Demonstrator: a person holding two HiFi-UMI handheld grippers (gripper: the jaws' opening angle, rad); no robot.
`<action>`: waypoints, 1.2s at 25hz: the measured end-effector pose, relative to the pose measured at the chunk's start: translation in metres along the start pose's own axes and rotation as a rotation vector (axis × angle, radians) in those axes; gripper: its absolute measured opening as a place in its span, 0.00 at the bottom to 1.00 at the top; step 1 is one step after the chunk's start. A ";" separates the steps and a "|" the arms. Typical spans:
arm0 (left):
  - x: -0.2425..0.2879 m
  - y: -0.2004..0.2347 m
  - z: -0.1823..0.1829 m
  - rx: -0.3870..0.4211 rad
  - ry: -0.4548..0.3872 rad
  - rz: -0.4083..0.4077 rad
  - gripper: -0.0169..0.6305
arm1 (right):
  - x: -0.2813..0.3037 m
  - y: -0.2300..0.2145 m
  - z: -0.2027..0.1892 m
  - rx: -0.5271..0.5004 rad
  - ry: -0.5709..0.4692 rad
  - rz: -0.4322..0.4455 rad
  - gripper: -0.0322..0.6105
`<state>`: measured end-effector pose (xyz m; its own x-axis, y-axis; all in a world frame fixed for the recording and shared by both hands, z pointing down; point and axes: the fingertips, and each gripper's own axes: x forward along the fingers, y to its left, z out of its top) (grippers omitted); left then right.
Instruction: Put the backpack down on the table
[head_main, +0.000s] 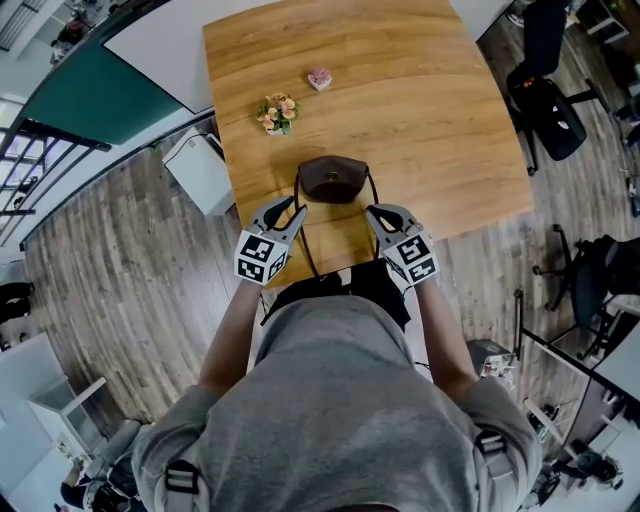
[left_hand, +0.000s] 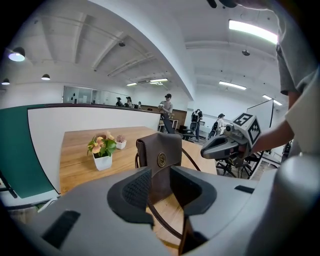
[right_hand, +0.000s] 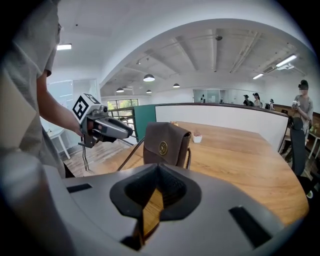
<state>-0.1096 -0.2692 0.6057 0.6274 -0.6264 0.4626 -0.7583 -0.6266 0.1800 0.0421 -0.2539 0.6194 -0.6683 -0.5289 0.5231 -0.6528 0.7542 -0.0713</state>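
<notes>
At the far left of the head view a green partition runs along the wood-plank floor, and a white boxy unit stands on the floor just beside the left edge of the wooden table.

The left gripper is held over the table's near edge, pointing forward and somewhat down at the left side of the backpack. Its jaws stand apart and the pads press on nothing. In the left gripper view the bag's brown leather front shows through the gap. A thin dark strap curves below the jaws, and it is unclear whether it touches them.

On the table behind and to the left of the bag sits a small white pot of orange and pink flowers. A smaller pink pot plant is further back.

The backpack is small, brown and flap-fronted with a round metal clasp. It stands upright on the tabletop near the near edge, between the two grippers, with its straps trailing toward the person in the grey shirt.

The right gripper points at the bag's right side. Its jaws are closed tip to tip, with nothing visible between the pads.

Black office chairs stand on the floor to the right of the table.
</notes>
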 end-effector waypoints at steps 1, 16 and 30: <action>-0.001 0.000 0.001 -0.002 -0.006 -0.002 0.20 | 0.000 0.002 0.001 -0.012 0.002 0.002 0.06; -0.012 -0.002 0.006 -0.009 -0.028 0.003 0.05 | -0.010 0.008 0.007 -0.040 -0.010 -0.021 0.06; -0.014 -0.002 0.003 -0.010 -0.009 0.015 0.05 | -0.018 0.000 0.007 -0.021 -0.026 -0.066 0.06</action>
<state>-0.1163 -0.2608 0.5965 0.6177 -0.6398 0.4573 -0.7693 -0.6124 0.1823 0.0515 -0.2472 0.6036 -0.6334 -0.5876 0.5035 -0.6884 0.7250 -0.0199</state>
